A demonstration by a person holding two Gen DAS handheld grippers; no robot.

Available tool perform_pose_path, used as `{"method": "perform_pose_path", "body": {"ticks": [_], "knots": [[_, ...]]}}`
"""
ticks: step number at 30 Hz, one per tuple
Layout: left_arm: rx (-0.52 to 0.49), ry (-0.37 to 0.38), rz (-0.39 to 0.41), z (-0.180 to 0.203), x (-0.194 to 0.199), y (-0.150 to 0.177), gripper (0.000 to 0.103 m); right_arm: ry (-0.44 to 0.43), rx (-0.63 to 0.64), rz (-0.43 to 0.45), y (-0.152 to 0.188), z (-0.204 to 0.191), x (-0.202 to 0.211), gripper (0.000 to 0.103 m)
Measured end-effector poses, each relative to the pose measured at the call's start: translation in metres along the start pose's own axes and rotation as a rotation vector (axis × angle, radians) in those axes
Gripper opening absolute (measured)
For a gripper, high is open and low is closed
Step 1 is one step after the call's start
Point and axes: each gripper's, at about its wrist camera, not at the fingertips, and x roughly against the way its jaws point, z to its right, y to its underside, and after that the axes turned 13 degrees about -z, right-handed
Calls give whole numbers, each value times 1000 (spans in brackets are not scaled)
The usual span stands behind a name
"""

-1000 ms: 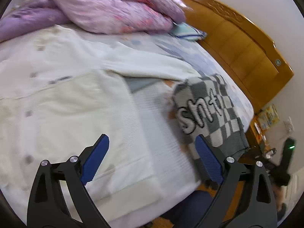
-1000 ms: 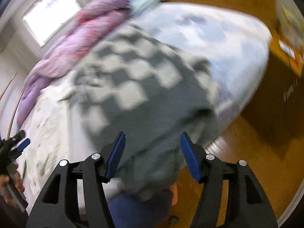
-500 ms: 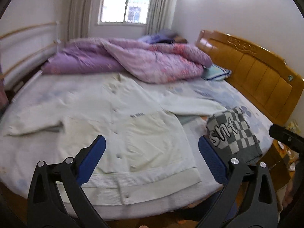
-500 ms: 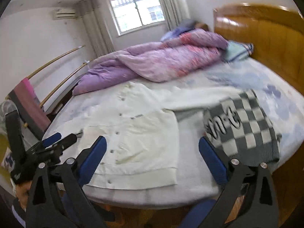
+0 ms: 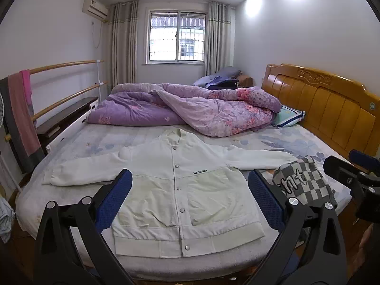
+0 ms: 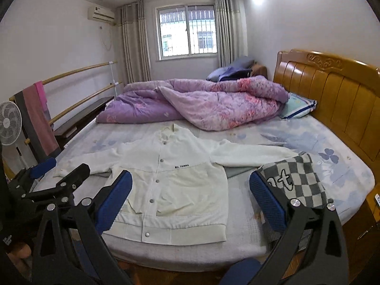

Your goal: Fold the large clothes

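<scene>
From my left wrist camera, my left gripper [image 5: 188, 196] hangs above the near edge of the bed [image 5: 296, 142] with its blue fingers [image 5: 114, 199] spread wide and holding nothing, framing a white jacket [image 5: 180, 190] laid flat, buttoned, sleeves out, while a folded checkered garment [image 5: 306, 182] lies just beside its right sleeve. From my right wrist camera, my right gripper [image 6: 190, 199] is likewise spread and empty over the same white jacket [image 6: 171, 185], the checkered garment [image 6: 296, 180] behind my right finger and a purple quilt [image 6: 201, 102] heaped at the far side.
</scene>
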Motion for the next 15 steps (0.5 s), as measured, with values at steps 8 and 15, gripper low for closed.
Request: {"method": "perform_pose_path", "body": {"ticks": [8,15], "knots": [[-4,25,70,12,39,5,98,50,4,78,14,-4,39,95],[-20,50,101,25,60,6,98,80,3,129,21,0,63,95]]}}
